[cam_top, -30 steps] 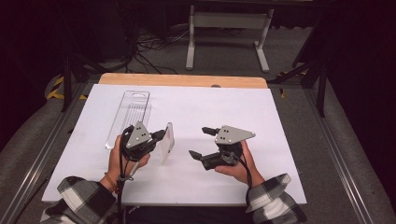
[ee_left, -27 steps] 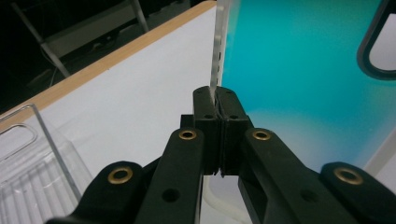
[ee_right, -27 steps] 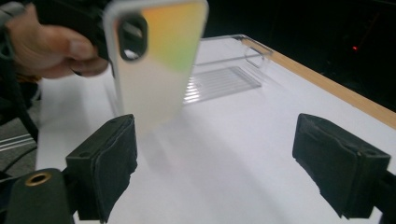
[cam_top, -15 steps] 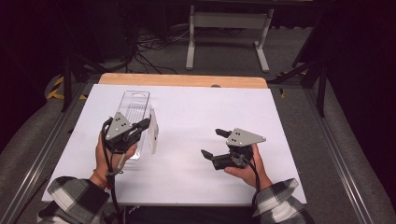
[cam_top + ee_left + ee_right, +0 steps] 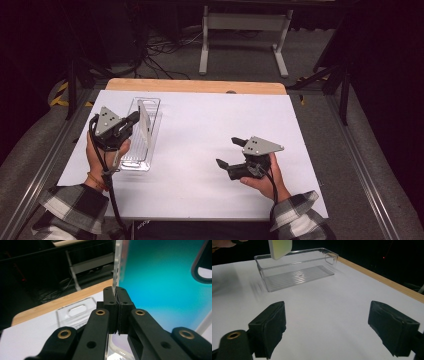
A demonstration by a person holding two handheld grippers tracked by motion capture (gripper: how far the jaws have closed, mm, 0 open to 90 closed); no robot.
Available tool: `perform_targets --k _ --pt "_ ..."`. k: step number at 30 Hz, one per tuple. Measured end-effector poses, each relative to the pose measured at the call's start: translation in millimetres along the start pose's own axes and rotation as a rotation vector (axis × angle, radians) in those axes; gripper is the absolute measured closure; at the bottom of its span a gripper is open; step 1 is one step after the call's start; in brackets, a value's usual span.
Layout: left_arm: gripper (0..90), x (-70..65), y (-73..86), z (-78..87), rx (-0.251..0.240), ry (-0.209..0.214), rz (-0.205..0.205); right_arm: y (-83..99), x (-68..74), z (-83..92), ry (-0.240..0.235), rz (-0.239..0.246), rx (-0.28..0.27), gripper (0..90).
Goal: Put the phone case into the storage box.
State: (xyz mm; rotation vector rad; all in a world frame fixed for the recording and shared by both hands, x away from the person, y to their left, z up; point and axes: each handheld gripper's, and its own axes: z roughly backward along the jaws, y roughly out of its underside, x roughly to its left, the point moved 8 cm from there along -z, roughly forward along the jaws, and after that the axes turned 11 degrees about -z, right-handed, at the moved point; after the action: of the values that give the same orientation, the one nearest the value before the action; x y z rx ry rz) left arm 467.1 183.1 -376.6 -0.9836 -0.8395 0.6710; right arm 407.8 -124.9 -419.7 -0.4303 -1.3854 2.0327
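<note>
While dark all around, white table [image 5: 200, 150], left hand-held gripper [image 5: 134, 119] clamping panel [image 5: 145, 127], right [image 5: 230, 152] wide, unloaded.

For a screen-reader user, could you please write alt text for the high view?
The left hand-held gripper holds a thin flat panel upright above a clear plastic bin on a white table. The right hand-held gripper hovers open, apart from them.

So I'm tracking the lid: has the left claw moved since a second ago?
Yes. The left claw, shut on the thin clear panel, has moved left and away from the person, and now holds it above the clear bin.
</note>
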Motion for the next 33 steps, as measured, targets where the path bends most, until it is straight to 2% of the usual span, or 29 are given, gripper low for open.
perform_targets --k 6,11,14,15,17,19,21,22,27,29,31,33 --pt "88.5 22.1 2.3 1.7 -0.024 -0.028 0.054 4.3 -0.9 -4.1 0.002 0.001 0.013 14.9" --pt "88.5 43.2 -2.8 14.0 -0.069 -0.047 0.07 5.4 -2.3 -6.1 0.009 0.006 0.01 14.9" --pt "88.5 59.5 -2.7 22.3 -0.063 -0.06 0.082 4.1 -3.6 -6.4 0.014 0.002 0.001 14.9" --pt "88.5 64.9 -3.1 24.7 -0.056 -0.058 0.092 3.9 -3.7 -6.7 0.014 0.002 0.002 14.9" --pt "88.4 79.9 -9.1 31.8 -0.076 -0.046 0.152 4.0 -3.8 -7.6 0.014 -0.002 0.003 15.0" --pt "88.5 90.6 -14.4 35.5 -0.076 -0.054 0.165 4.1 -2.8 -7.9 0.016 0.005 0.003 15.1" --pt "88.4 98.6 -18.2 34.3 -0.05 -0.084 0.14 4.6 -1.5 -6.4 0.02 0.01 0.002 15.5" --pt "88.4 98.6 -18.2 34.3 -0.05 -0.084 0.14 4.6 -1.5 -6.4 0.02 0.01 0.002 15.5" --pt "88.4 99.1 -22.8 10.2 -0.019 -0.095 0.119 7.5 -0.4 0.3 0.049 0.037 0.003 15.8" --pt "88.4 97.3 -24.4 -1.8 -0.004 -0.09 0.114 7.0 -2.7 1.8 0.056 0.033 -0.001 16.0" --pt "88.4 97.6 -26.9 -14.2 0.014 -0.102 0.096 6.7 -5.9 1.7 0.057 0.019 -0.006 16.0" --pt "88.4 99.9 -28.7 -25.8 0.028 -0.111 0.093 7.7 -8.4 0.2 0.056 0.014 0.001 15.9"
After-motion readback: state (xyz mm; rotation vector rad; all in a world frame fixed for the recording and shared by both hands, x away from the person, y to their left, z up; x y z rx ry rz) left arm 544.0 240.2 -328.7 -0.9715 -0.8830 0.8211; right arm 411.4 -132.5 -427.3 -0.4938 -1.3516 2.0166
